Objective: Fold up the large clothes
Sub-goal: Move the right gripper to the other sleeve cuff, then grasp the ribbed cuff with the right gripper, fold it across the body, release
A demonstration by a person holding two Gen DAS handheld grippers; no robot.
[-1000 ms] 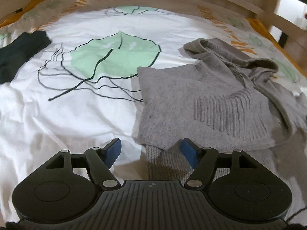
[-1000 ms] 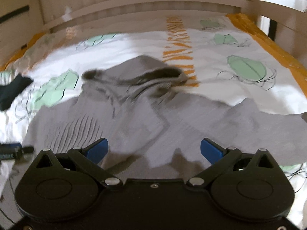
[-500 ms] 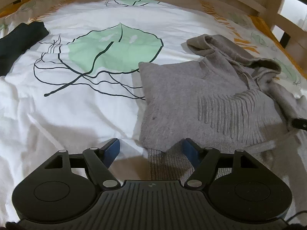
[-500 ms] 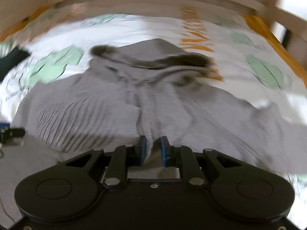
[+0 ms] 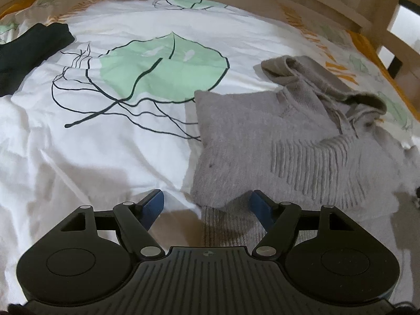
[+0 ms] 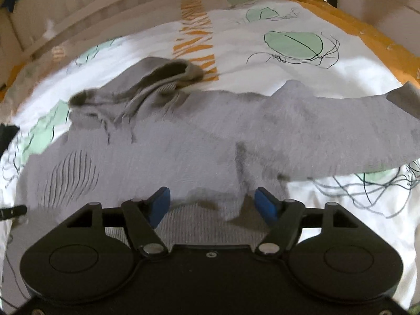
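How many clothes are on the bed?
2: a grey hoodie spread in front of both grippers, and a dark garment at the bed's far left. More may lie out of view.

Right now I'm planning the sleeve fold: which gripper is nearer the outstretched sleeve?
Right. The right gripper, jaws opening, hangs over the hoodie's hem just below the sleeve. The left gripper sits at the hoodie's opposite bottom corner.

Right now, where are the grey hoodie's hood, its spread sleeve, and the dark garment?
hood [image 6: 168, 73], right wrist view, on its dark opening.
sleeve [image 6: 341, 120], right wrist view, mid-length of the outstretched arm.
dark garment [image 5: 29, 50], left wrist view, on its middle, at the far left.
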